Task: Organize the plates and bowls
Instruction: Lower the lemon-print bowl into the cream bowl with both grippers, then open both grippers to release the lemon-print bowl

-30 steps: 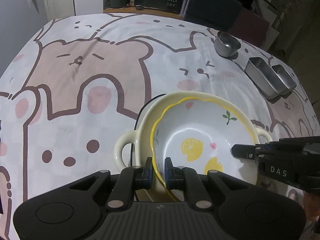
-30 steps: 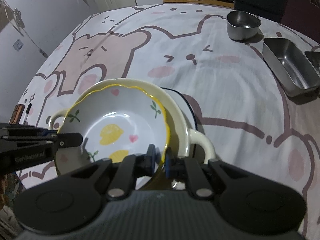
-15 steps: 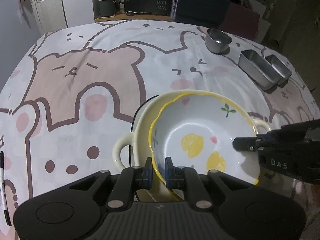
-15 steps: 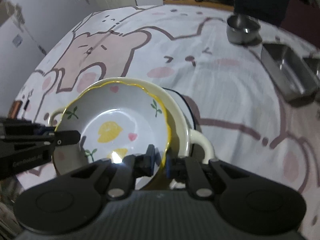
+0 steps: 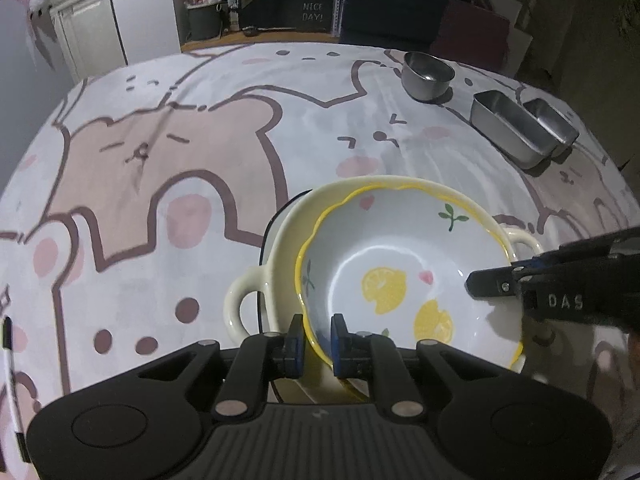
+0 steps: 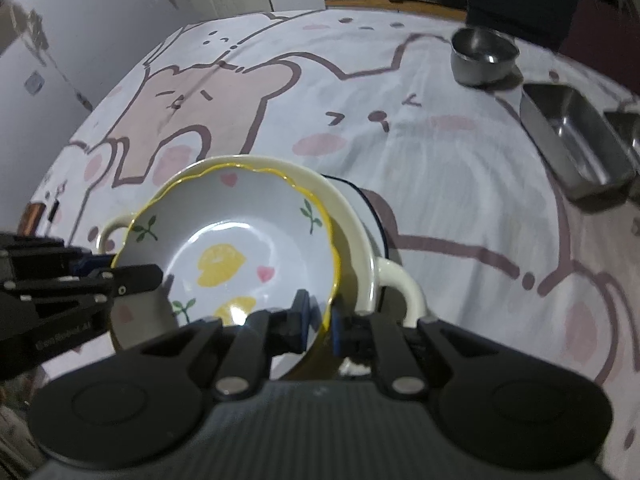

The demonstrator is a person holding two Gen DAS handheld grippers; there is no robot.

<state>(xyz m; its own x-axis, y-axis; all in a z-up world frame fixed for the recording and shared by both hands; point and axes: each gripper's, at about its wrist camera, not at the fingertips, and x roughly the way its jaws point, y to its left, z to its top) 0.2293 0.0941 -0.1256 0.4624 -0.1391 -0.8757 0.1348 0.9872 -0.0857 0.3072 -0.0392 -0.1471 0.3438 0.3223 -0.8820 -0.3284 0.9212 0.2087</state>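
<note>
A white lemon-print bowl (image 5: 404, 276) (image 6: 240, 248) with a wavy yellow rim sits tilted inside a cream two-handled bowl (image 5: 288, 232) (image 6: 356, 232). That cream bowl rests on a white plate with a dark rim (image 6: 374, 204). My left gripper (image 5: 317, 338) is shut on the lemon bowl's near rim. My right gripper (image 6: 319, 322) is shut on the opposite rim and shows in the left wrist view at the right (image 5: 492, 282).
A round steel bowl (image 5: 427, 75) (image 6: 482, 56) and two rectangular steel trays (image 5: 514, 132) (image 6: 576, 140) stand at the far right of the bear-print tablecloth (image 5: 160, 168). A pen (image 5: 10, 360) lies near the left edge. A dark chair (image 5: 396, 8) is beyond the table.
Both grippers keep their hold on the lemon bowl. The left wrist view has rolled slightly, and the bowl has barely shifted inside the cream bowl.
</note>
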